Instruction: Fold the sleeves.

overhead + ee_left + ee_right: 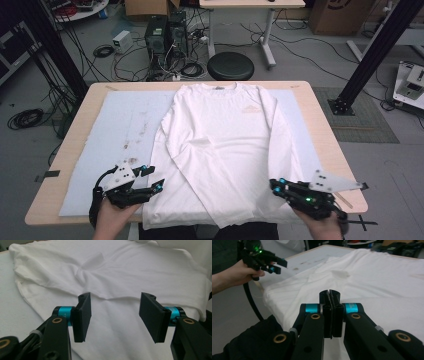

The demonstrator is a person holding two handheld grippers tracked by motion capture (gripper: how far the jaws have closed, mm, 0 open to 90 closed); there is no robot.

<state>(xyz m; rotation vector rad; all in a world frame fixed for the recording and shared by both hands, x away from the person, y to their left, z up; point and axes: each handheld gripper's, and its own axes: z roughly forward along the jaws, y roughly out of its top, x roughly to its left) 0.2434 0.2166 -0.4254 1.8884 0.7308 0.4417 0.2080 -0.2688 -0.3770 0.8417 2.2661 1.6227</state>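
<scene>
High view: a white long-sleeved shirt (225, 150) lies flat on a pale sheet (110, 130) that covers the wooden surface (320, 130). The collar points to 12 o'clock and the hem hangs over the near edge at 6 o'clock; both sleeves are folded in along the body. The left tongs (152, 179) sit at 8 o'clock, just beside the shirt's lower left edge, jaws standing apart with nothing between them. The right tongs (276, 186) sit at 4 o'clock at the shirt's lower right edge, jaws pressed together on nothing.

Left gripper view: the left tongs (115, 315) stand spread above wrinkled cloth of the shirt (120, 272).

Right gripper view: the right tongs (329, 296) are closed, pads meeting; the left tongs (278, 266) appear at 10 o'clock.
</scene>
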